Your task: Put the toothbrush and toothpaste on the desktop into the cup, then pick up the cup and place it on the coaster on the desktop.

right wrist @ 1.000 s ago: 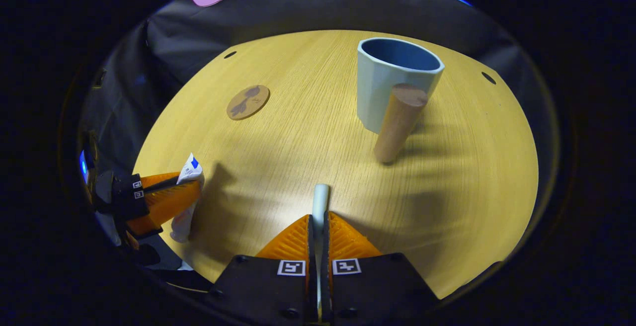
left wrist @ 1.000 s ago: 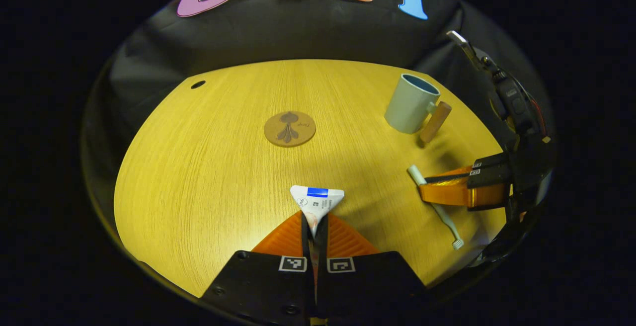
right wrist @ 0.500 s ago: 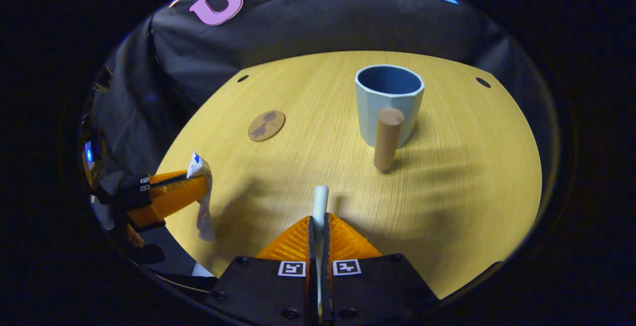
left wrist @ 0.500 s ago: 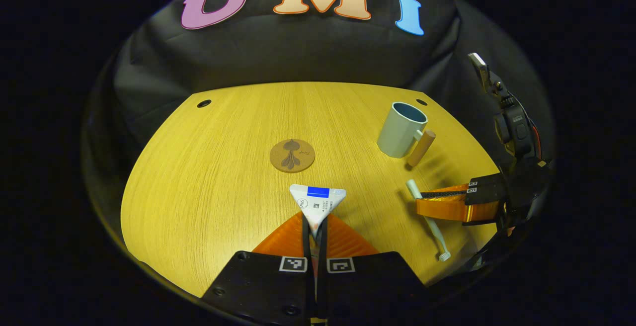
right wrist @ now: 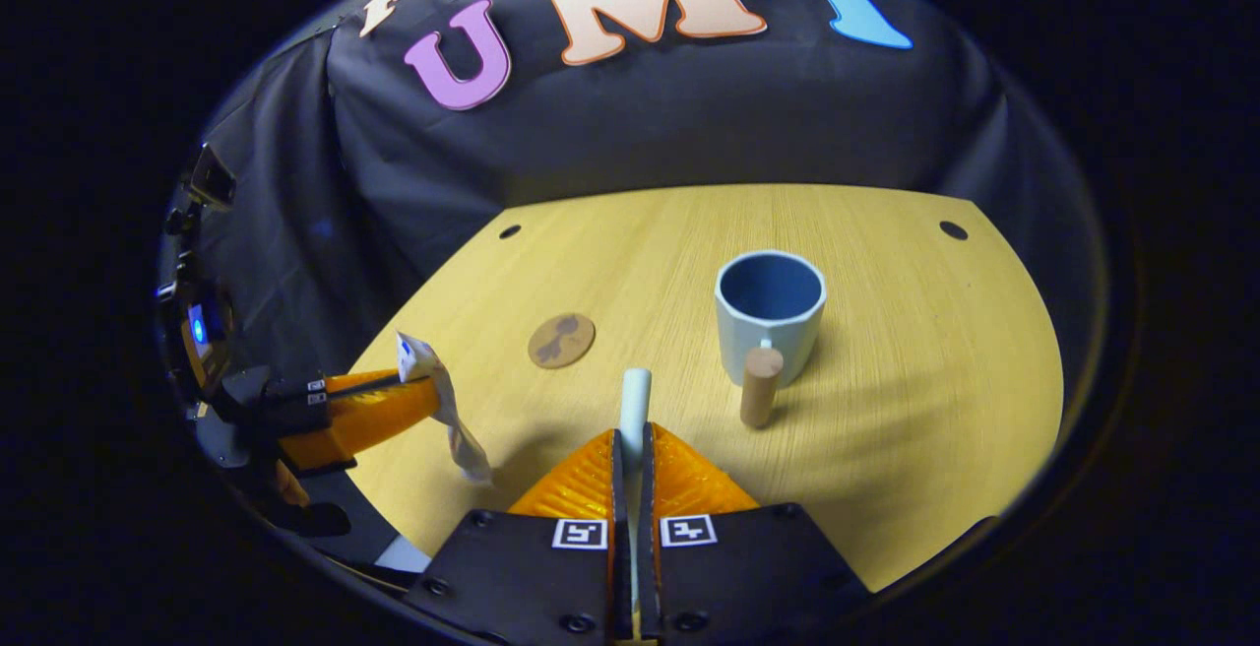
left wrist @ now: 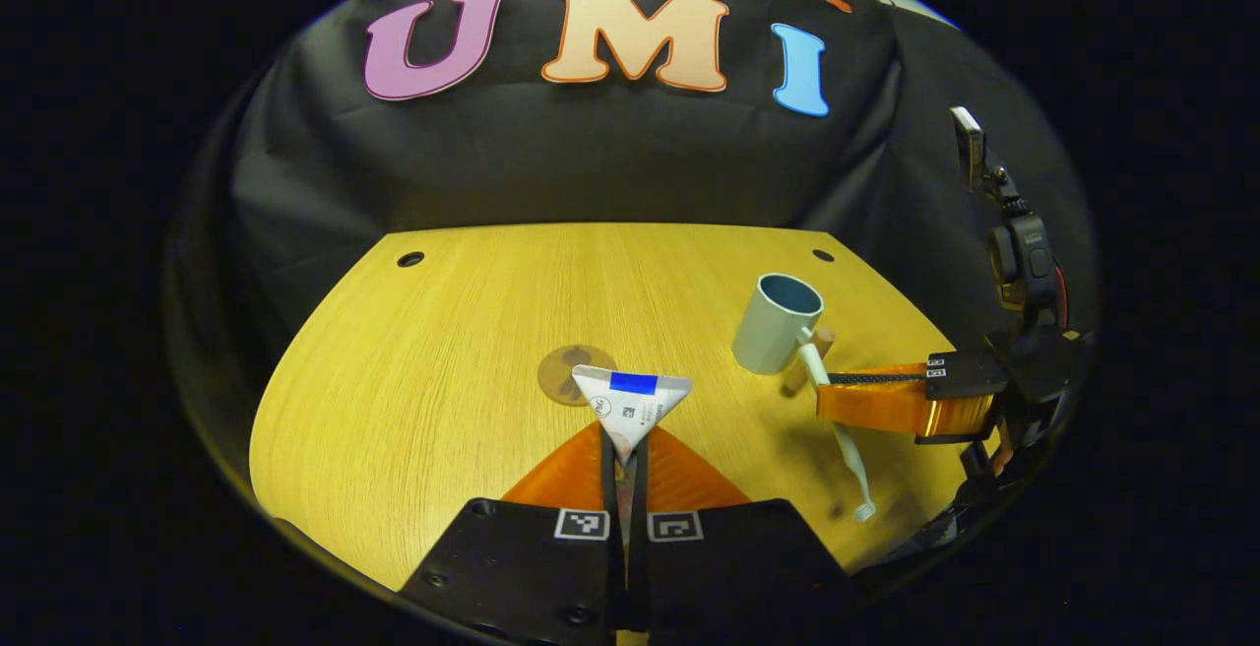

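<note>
Left gripper view: the left gripper (left wrist: 624, 449) is clamped on the toothpaste tube (left wrist: 630, 407), whose flat crimped end fans out above the fingertips and overlaps the round cork coaster (left wrist: 563, 370) on the wooden desktop (left wrist: 413, 380). To the right, the pale blue cup (left wrist: 776, 323) stands upright with its wooden handle (left wrist: 805, 362) beside it. The right gripper (left wrist: 832, 400) reaches in from the right edge, both fingers pressed on a white toothbrush (left wrist: 839, 429) held off the table, bristle end hanging low, top end near the cup

Right gripper view: the right gripper (right wrist: 630, 449) pinches the toothbrush (right wrist: 635, 402), the handle end poking up between its fingers. The cup (right wrist: 769, 315) stands ahead, slightly right, empty, handle (right wrist: 759, 386) facing the camera. The coaster (right wrist: 561, 340) lies left of it, well apart. At left the left gripper (right wrist: 423, 400) holds the toothpaste tube (right wrist: 445, 408), dangling above the desktop (right wrist: 915, 410)
</note>
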